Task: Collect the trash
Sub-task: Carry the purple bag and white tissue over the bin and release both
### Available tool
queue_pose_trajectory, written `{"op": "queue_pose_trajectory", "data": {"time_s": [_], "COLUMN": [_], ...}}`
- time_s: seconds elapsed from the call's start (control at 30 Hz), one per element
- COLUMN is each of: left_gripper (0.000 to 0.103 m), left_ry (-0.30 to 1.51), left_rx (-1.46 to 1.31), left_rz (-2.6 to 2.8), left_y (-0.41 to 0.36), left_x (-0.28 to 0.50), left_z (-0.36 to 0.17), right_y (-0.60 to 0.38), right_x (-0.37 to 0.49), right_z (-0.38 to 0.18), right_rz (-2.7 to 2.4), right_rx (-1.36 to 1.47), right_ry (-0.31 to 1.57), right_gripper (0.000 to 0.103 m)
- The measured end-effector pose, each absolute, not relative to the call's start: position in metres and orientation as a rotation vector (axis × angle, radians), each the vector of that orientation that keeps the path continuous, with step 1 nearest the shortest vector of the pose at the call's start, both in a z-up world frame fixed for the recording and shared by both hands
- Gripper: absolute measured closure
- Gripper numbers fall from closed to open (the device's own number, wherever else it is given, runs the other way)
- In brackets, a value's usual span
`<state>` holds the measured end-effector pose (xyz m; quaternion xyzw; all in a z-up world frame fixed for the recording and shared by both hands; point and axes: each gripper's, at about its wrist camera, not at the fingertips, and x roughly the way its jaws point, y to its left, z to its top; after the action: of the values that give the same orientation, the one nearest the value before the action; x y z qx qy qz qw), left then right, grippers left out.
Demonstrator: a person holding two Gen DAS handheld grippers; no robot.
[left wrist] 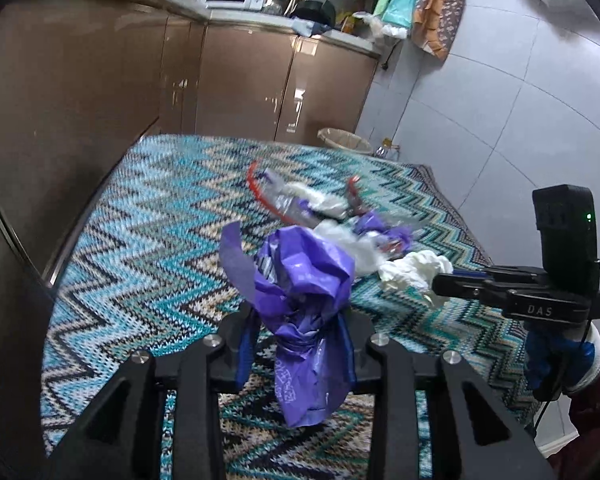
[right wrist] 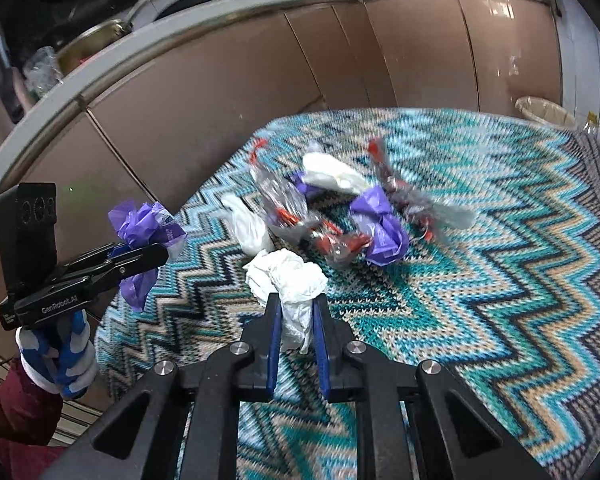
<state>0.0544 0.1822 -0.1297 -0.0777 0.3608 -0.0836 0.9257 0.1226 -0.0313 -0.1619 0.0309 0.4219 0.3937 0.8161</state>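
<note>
Left gripper [left wrist: 296, 344] at lower centre, pinching crumpled purple plastic bag [left wrist: 300, 280], lifted off zigzag cloth [left wrist: 148, 240]. Right gripper [right wrist: 296, 320] at lower centre, clamped on white tissue wad [right wrist: 288, 280]. Remaining wrappers [right wrist: 340, 208] mid-frame; lined bin [right wrist: 548, 112] upper right.

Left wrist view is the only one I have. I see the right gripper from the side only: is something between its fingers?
Observer: Yes, the right gripper is closed on the crumpled white tissue.
Operator: Is more purple trash left on the cloth?
Observer: One purple wrapper lies in the pile, apart from the purple bag in the left gripper.
Operator: What is on the counter to my left?
Observer: A metal pan.
</note>
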Motion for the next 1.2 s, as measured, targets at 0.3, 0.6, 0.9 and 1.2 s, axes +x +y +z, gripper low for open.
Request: {"op": "queue_pose_trajectory", "data": {"time_s": [0.3,0.6,0.9,1.2], "left_gripper": [0.071,0.071,0.071,0.071], "left_ry": [0.655,0.645,0.726,0.853], "left_rx": [-0.045,0.066,0.172,0.284], "left_rz": [-0.216,-0.363,-0.561,-0.695], "left_y": [0.128,0.017,-0.118,-0.273], "left_x": [0.042,0.069,0.129,0.218], "left_z": [-0.073,-0.045,-0.056,-0.112], "right_y": [-0.095,-0.191,-0.313,-0.413], "right_x": [0.087,0.068,0.064,0.107], "right_z": [-0.107,-0.073,-0.079,-0.133], "right_rz": [0.801,0.644,0.376,0.11], "right_rx": [0.132,0.214,0.295,0.329], "right_ry": [0.714,0.566,0.541,0.658], "right_gripper": [0.089,0.089,0.089,0.088]}}
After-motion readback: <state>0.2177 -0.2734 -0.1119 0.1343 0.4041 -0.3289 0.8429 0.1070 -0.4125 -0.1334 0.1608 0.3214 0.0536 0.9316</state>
